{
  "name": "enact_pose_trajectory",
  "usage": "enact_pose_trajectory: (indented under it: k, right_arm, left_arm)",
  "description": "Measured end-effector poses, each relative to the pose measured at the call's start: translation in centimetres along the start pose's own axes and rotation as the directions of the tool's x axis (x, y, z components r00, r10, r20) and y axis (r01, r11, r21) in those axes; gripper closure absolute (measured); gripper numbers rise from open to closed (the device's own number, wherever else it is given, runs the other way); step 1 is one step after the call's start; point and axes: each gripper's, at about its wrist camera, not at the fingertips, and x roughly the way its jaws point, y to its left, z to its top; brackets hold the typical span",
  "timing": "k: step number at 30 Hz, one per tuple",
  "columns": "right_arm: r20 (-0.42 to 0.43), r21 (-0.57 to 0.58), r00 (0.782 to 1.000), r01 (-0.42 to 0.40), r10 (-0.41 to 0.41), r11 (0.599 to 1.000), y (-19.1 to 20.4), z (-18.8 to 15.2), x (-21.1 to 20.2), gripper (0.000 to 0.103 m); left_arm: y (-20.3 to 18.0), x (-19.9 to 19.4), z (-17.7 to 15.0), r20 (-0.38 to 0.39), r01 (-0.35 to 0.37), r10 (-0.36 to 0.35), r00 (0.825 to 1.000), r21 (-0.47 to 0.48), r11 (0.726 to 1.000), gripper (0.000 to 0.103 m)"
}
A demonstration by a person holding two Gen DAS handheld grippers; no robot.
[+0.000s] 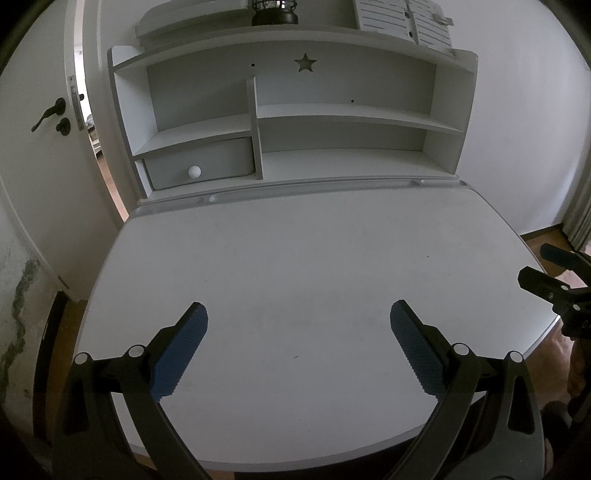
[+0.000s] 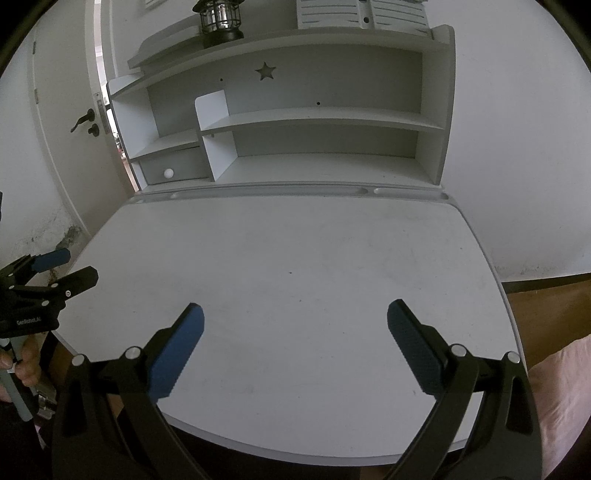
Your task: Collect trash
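— What does your left wrist view give you?

— Your left gripper [image 1: 298, 328] hangs over the near part of the white counter [image 1: 295, 258], its blue fingers [image 1: 181, 350] spread wide and grasping nothing. Behind the counter stands the shelf unit [image 1: 288, 110], with a drawer [image 1: 199, 164] at its lower left and a star cutout [image 1: 305, 62] high in its back panel. A dark lantern [image 1: 274, 13] sits on top of the shelf unit. Your right gripper [image 1: 550, 273] shows off the counter's right edge, fingers parted. No trash appears anywhere on the counter here.

— And your right wrist view?

— Your right gripper [image 2: 295, 328] is also released, fingers [image 2: 413, 343] wide apart above the counter [image 2: 295, 240]. Your left gripper [image 2: 55, 267] sits at the counter's left edge, parted. The shelf unit [image 2: 314, 118] stands behind the counter, the lantern [image 2: 221, 18] on top. No trash shows in this view either.
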Motion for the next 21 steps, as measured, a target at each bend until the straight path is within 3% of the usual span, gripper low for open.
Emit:
enact_pose_trajectory:
  k: [21]
  right_arm:
    - [0.001,-0.002,1.0,-0.001,0.001,1.0,-0.17,-0.03,-0.05,0.007]
  left_arm:
    - [0.03,0.02,0.01,-0.002,0.0,0.0,1.0,-0.003,1.0,0.007]
